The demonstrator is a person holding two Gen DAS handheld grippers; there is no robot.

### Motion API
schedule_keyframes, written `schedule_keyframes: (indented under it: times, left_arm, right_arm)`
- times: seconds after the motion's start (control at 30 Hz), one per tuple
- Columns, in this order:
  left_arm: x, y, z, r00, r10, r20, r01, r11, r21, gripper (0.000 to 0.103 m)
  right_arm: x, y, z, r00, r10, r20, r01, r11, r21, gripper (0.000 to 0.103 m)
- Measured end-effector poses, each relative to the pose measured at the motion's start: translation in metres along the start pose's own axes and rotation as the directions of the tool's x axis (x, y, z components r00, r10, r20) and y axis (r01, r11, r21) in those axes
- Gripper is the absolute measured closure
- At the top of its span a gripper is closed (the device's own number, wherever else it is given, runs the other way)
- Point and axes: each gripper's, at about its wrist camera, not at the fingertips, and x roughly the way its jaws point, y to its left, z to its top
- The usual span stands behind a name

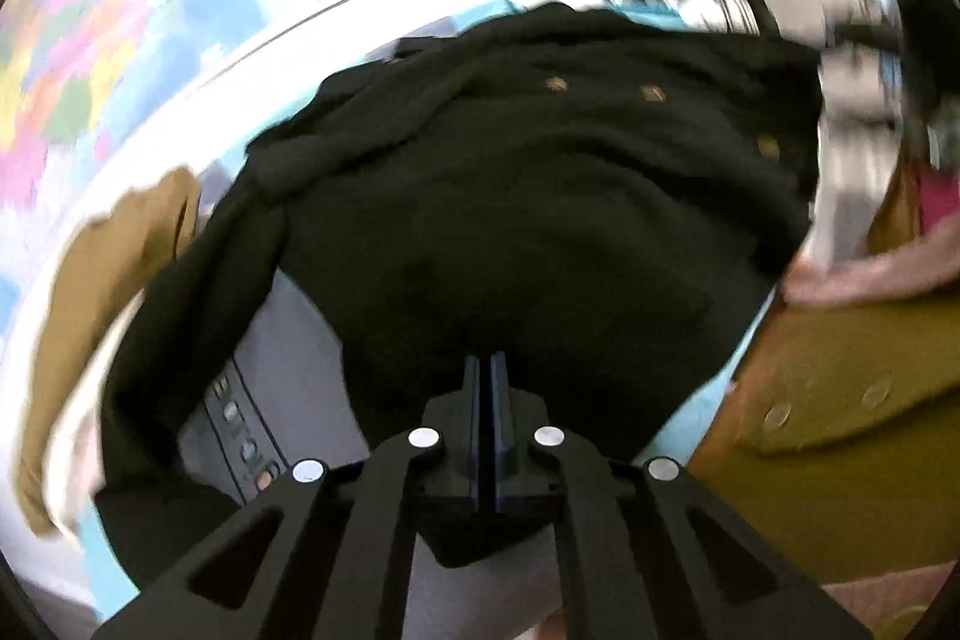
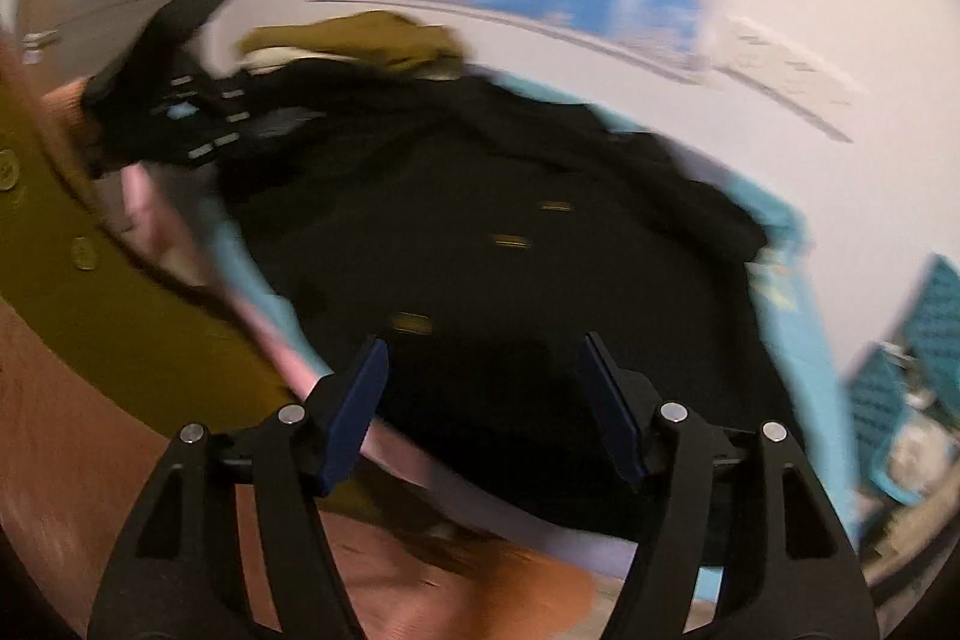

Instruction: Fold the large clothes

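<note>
Over light-blue table (image 2: 780,226): left gripper (image 1: 486,370) clamped on black buttoned woollen coat (image 1: 540,172); right gripper (image 2: 483,376) open, empty. Mid-fold; next, regrasp hem.

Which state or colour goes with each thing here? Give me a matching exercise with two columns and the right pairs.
Things:
1. left gripper
2. right gripper
3. coat with brass-coloured buttons
4. garment at the right edge of the left wrist view

States or colours:
A. olive-mustard
B. jaws spread apart, nothing between them
C. black
D. jaws together at the coat's dark cloth

Pairs: 1-D, 2-B, 3-C, 4-A
</note>
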Motion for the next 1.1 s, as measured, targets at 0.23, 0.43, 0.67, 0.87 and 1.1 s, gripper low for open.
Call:
schedule_keyframes:
  times: [0.23,0.43,0.67,0.87,1.1]
  left_arm:
    - [-0.032,0.018,-0.011,0.997,0.008,0.073,0.000,0.995,-0.102,0.103]
    - [-0.038,0.013,-0.018,0.994,-0.050,0.098,0.060,0.992,-0.108,0.101]
    - [-0.039,-0.009,-0.017,0.994,-0.046,0.097,0.046,0.999,0.001,0.050]
    - [-0.008,-0.018,-0.017,1.000,0.016,0.012,-0.017,0.998,0.055,0.068]
    - [-0.032,0.025,-0.024,0.994,-0.049,0.094,0.062,0.988,-0.144,0.090]
  right_arm:
    - [0.048,0.027,0.013,0.995,0.097,-0.039,-0.099,0.993,-0.069,0.082]
    - [0.035,0.037,0.025,0.979,0.200,-0.027,-0.202,0.976,-0.082,0.095]
    - [0.028,0.043,0.025,0.987,0.161,-0.009,-0.161,0.980,-0.114,0.056]
    - [0.053,0.053,0.022,0.993,0.095,-0.067,-0.105,0.979,-0.172,0.082]
    - [0.032,0.044,0.033,0.969,0.243,-0.037,-0.245,0.963,-0.113,0.095]
